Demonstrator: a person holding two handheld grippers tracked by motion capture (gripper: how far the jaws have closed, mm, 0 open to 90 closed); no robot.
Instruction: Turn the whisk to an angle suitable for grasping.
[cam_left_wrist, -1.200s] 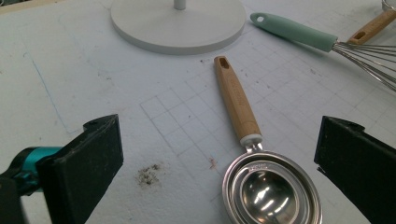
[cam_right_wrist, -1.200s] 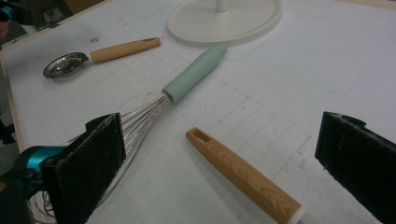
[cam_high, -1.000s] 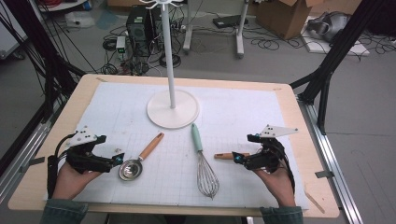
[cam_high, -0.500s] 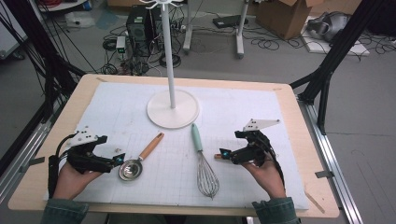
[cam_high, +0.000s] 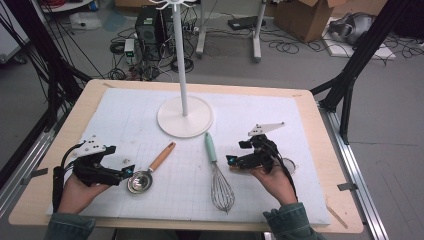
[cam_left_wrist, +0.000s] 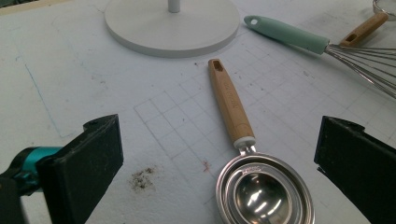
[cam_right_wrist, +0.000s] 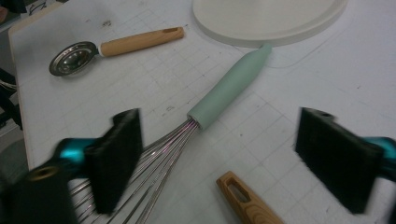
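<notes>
1. While the left gripper (cam_high: 126, 171) waits open and empty at lower left beside the spoon (cam_high: 145, 172), the right gripper (cam_high: 231, 160) nears the whisk (cam_high: 216, 172) at centre.
2. Left gripper view: spoon (cam_left_wrist: 243, 149) lies between wide jaws, untouched.
3. Right gripper view: jaws, just narrowing, straddle the whisk (cam_right_wrist: 205, 116); close squarely on its handle.

— What do the tools in the person's hands look like?
— The left gripper (cam_high: 127, 171) and the right gripper (cam_high: 231, 160) both have black bodies, each topped by a pale grey three-cornered plate.
— And the jaws?
— Two flat, black, blocky pads with a matte face, set on teal-blue mounts. In the right gripper view a small brass-coloured ring sits on the black body at the lower left.
— Any cables?
— A black cable loops back from each gripper along the hand.
— What is worn?
— Blue denim sleeves with buttoned-looking cuffs.
</notes>
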